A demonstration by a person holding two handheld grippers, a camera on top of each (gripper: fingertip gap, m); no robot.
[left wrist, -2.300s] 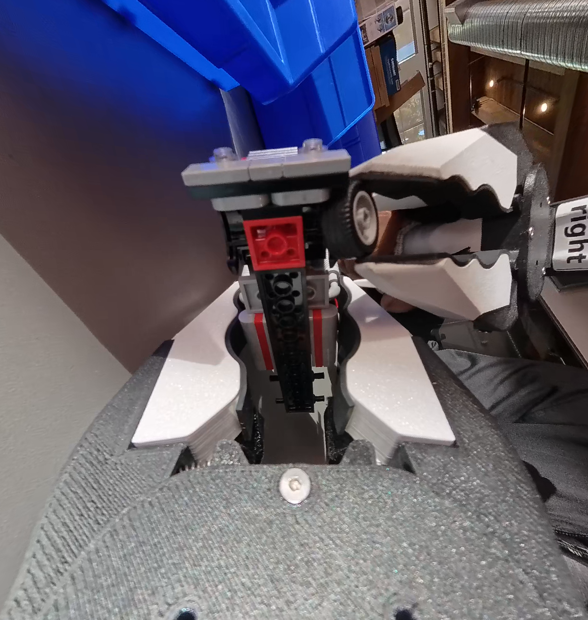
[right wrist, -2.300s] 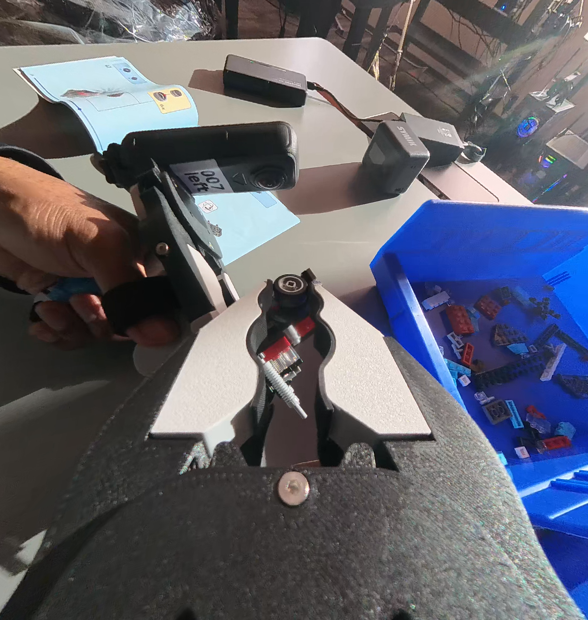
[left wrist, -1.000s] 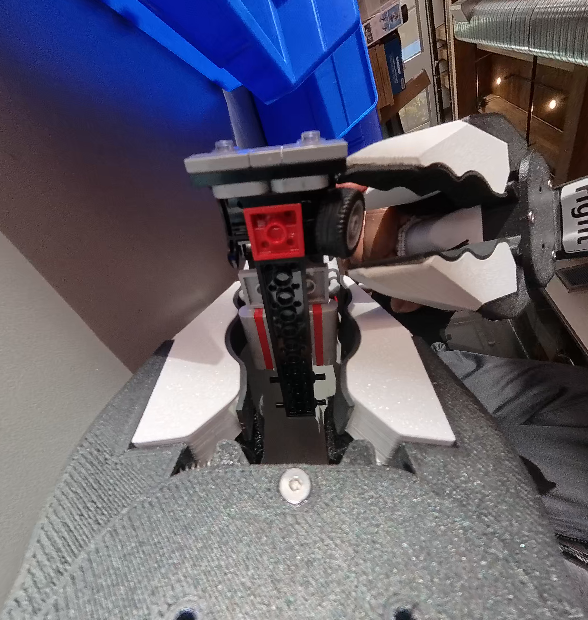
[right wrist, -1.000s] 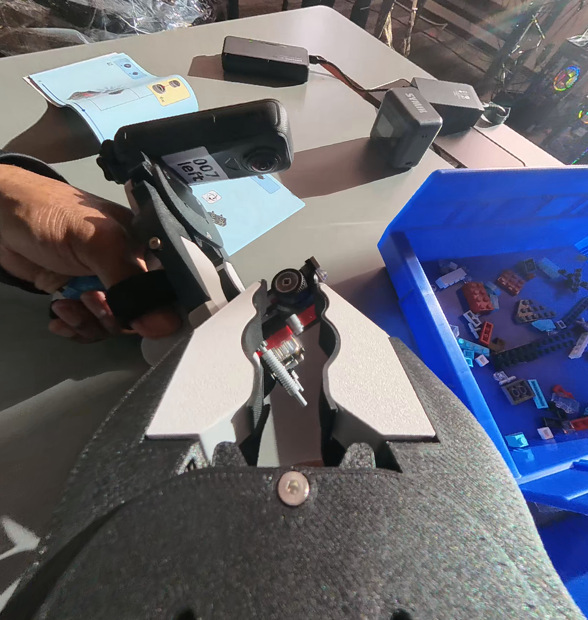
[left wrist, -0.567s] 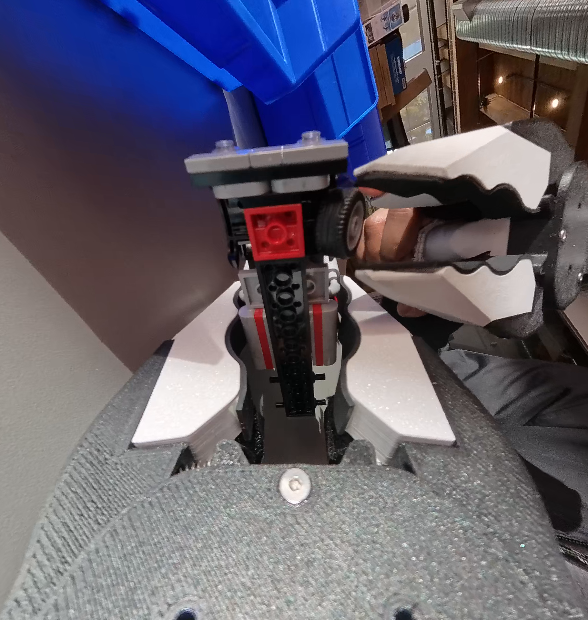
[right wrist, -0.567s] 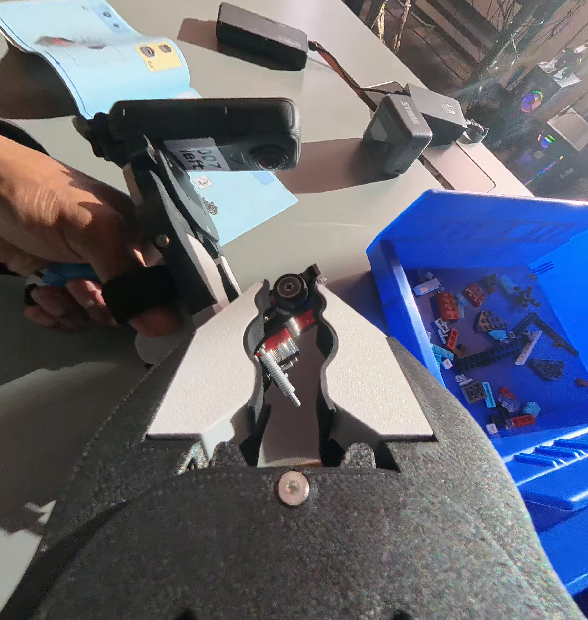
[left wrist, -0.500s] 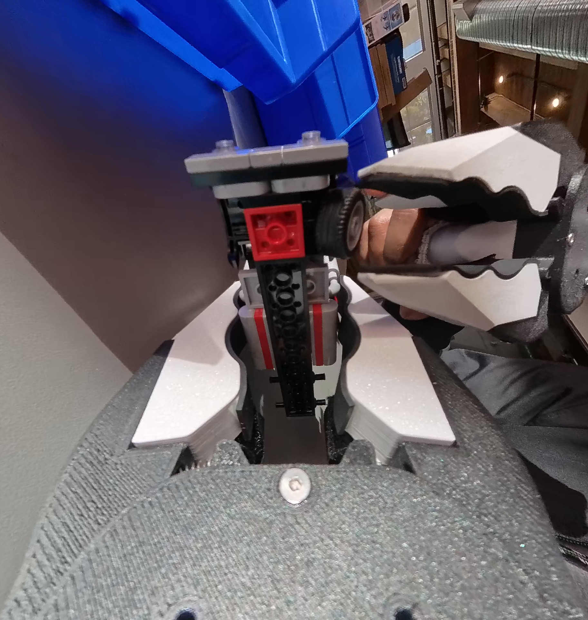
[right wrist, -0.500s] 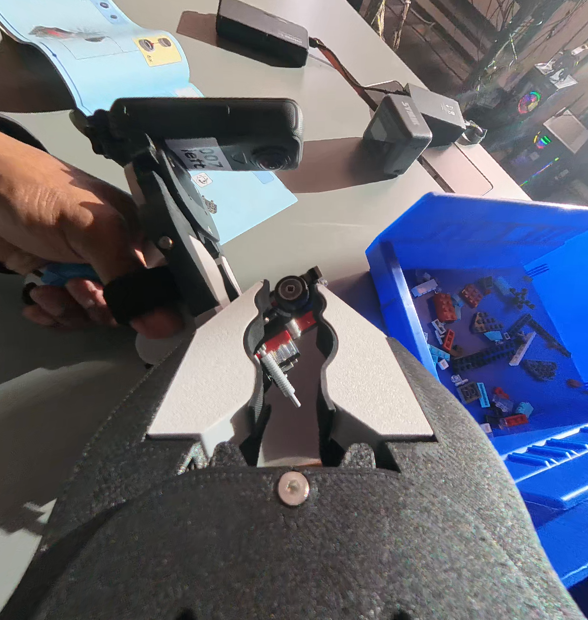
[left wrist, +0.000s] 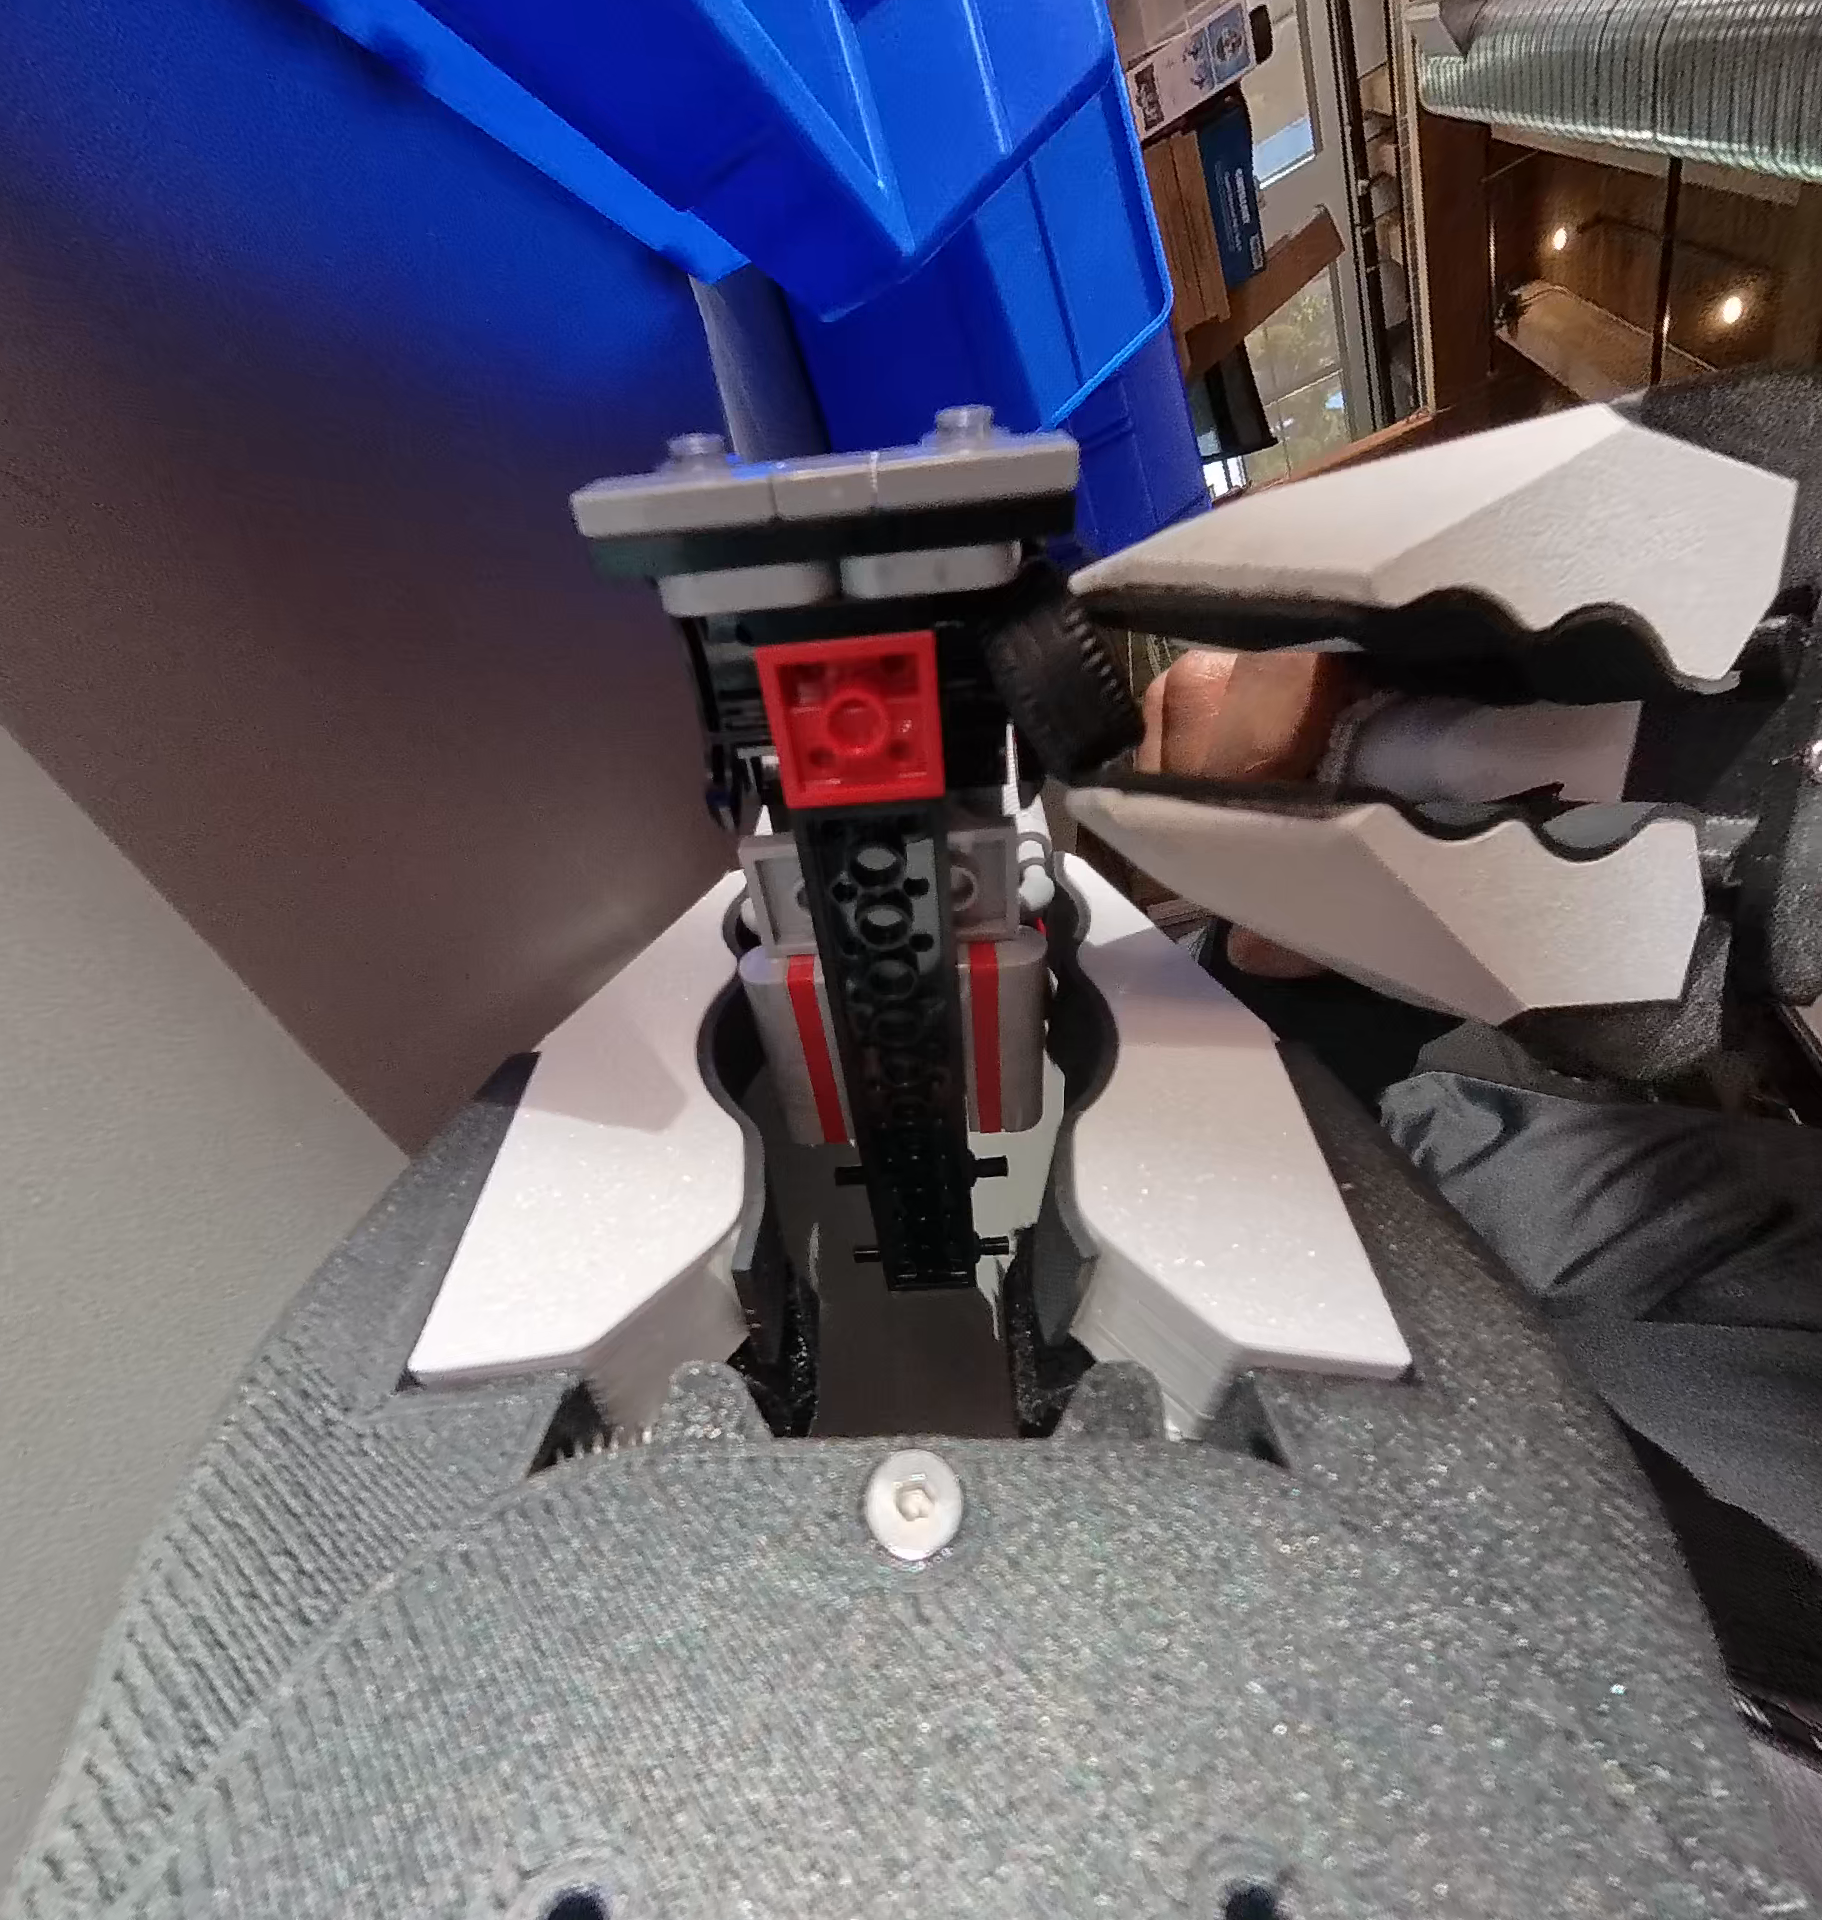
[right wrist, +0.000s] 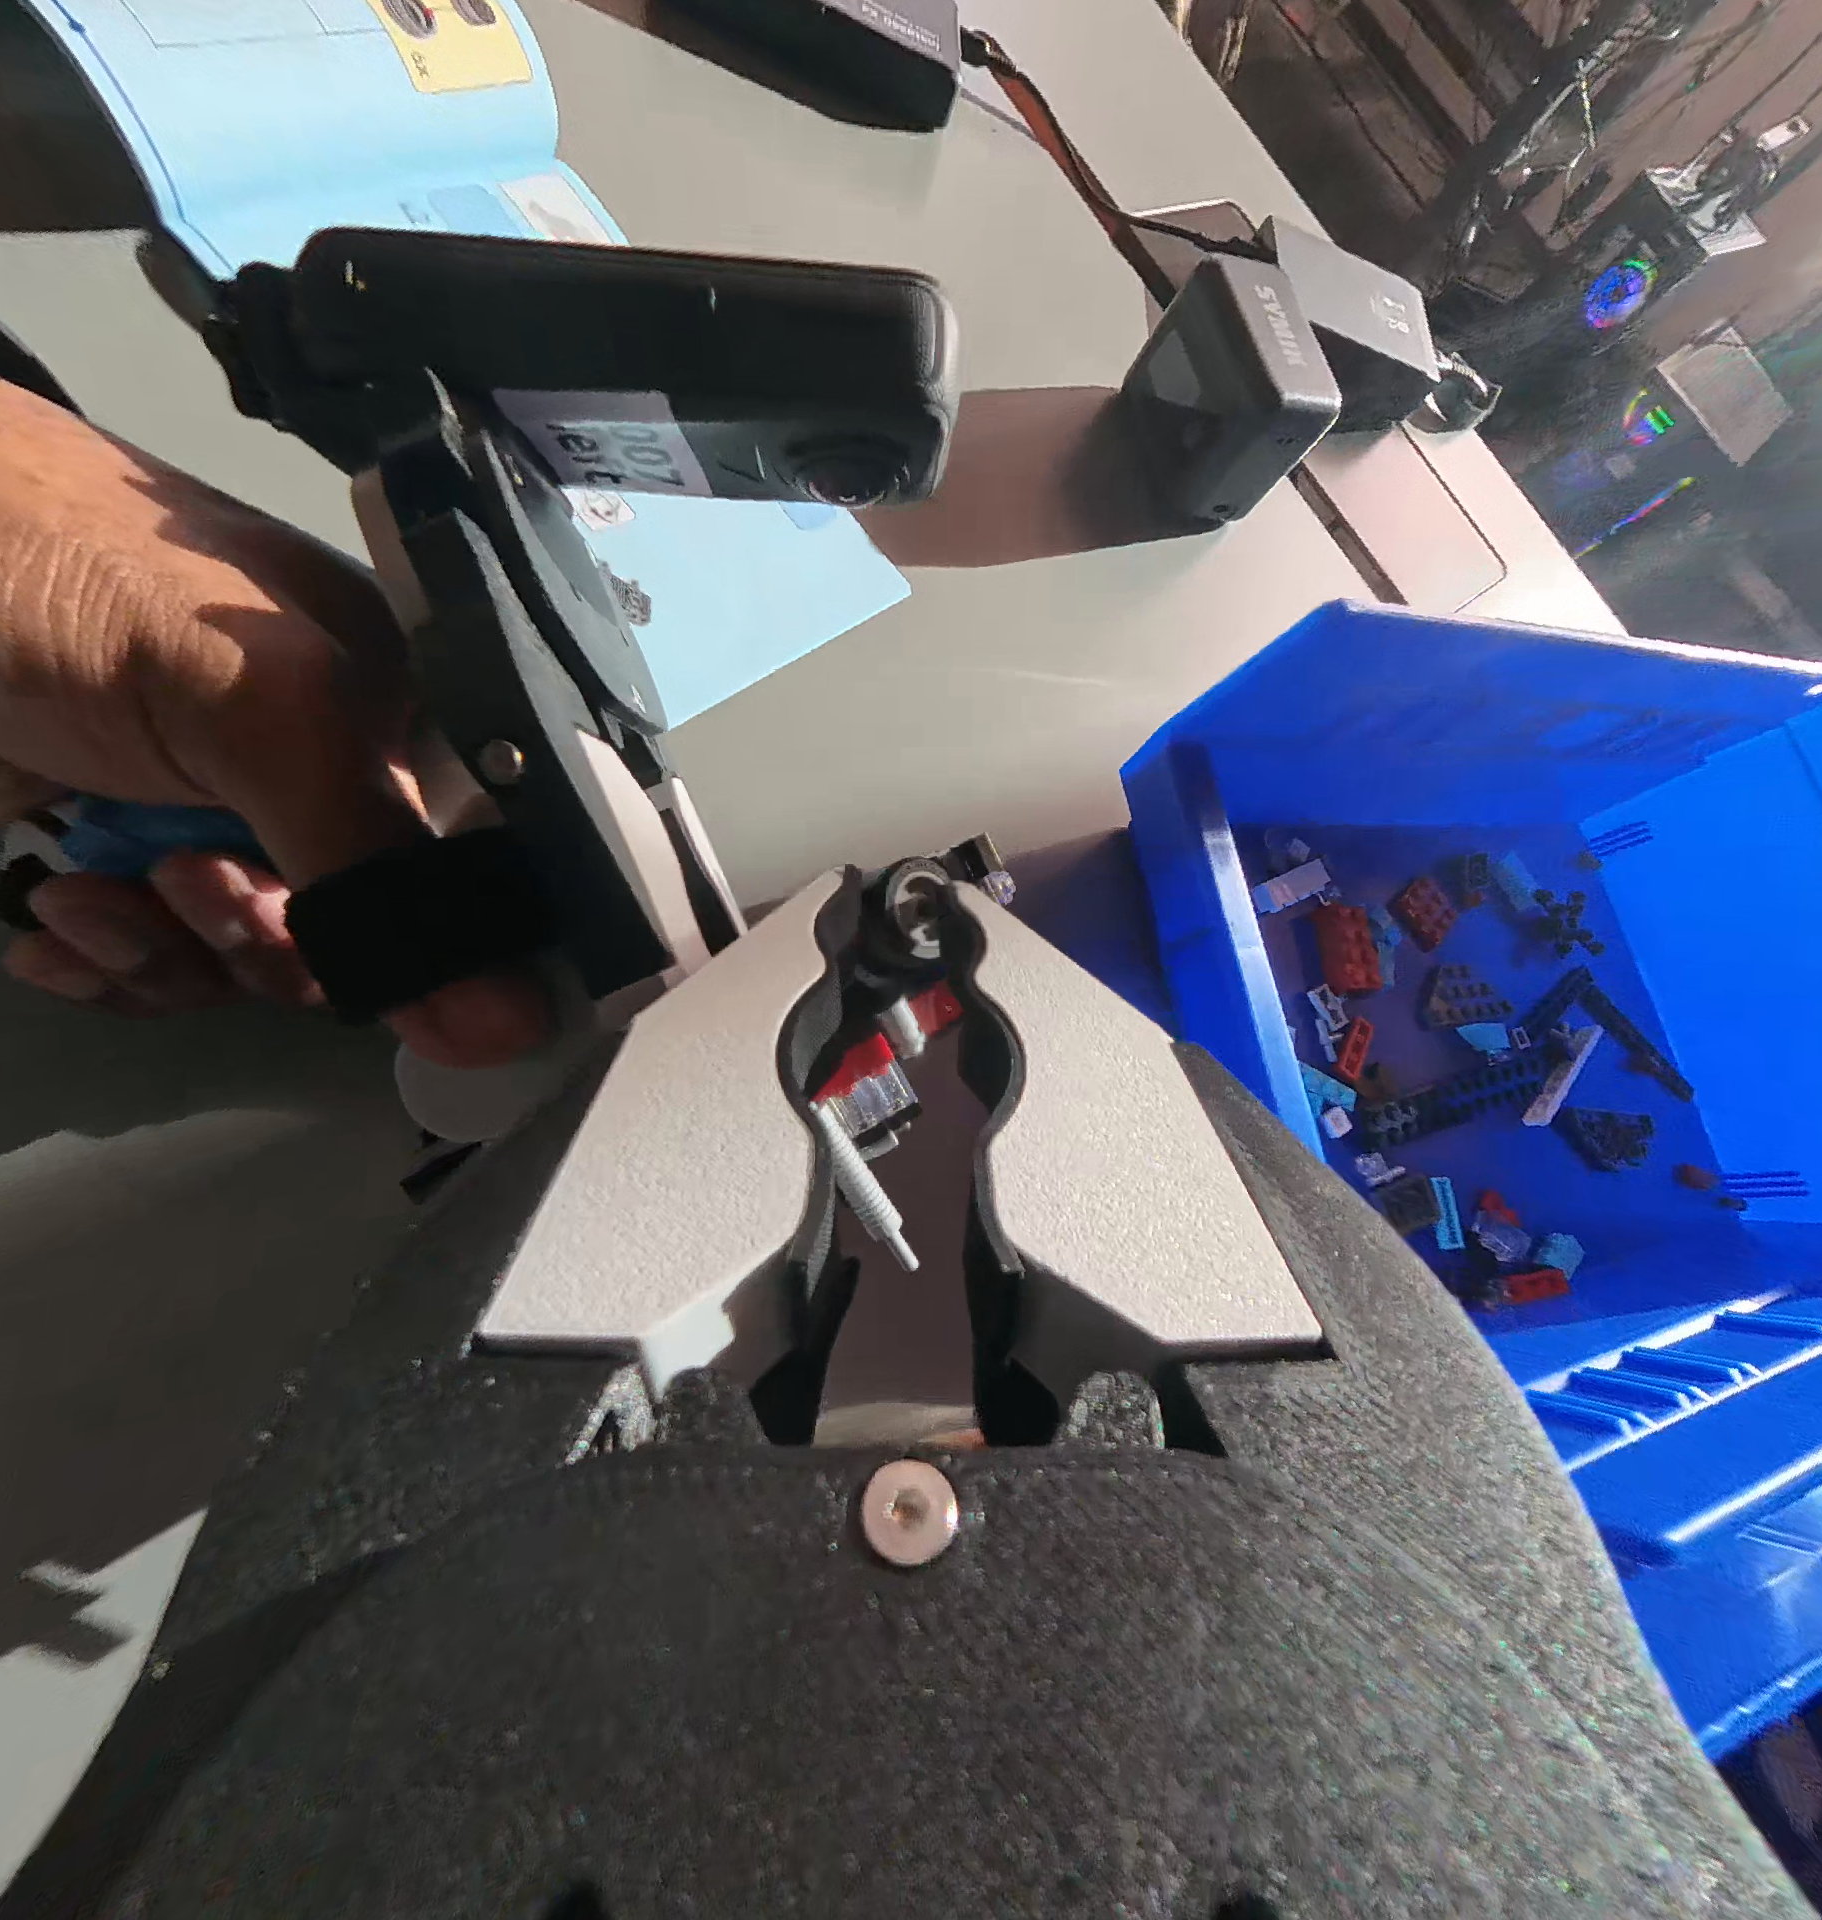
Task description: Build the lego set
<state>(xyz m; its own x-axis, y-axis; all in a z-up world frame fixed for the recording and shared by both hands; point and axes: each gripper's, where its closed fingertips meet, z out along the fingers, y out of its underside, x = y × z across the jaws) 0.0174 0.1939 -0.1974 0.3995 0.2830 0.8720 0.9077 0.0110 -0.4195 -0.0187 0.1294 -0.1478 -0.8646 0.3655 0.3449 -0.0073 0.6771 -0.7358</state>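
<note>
The left gripper [left wrist: 902, 997] pinches the Lego car [left wrist: 865, 831] while the right gripper [left wrist: 1078, 707] clamps a black wheel [left wrist: 1063, 701]; best pushed squarely along its axle.

Each camera sits just behind its own two fingers and looks forward along them, very close up. The left wrist view looks past its fingers [left wrist: 678, 1091] at the blue bin's [left wrist: 886, 156] outside. The right wrist view looks down past its fingers [right wrist: 678, 1143] onto the worktop [right wrist: 990, 675]. Both views show the lego model [left wrist: 865, 831] and the wheel [left wrist: 1058, 696].
</note>
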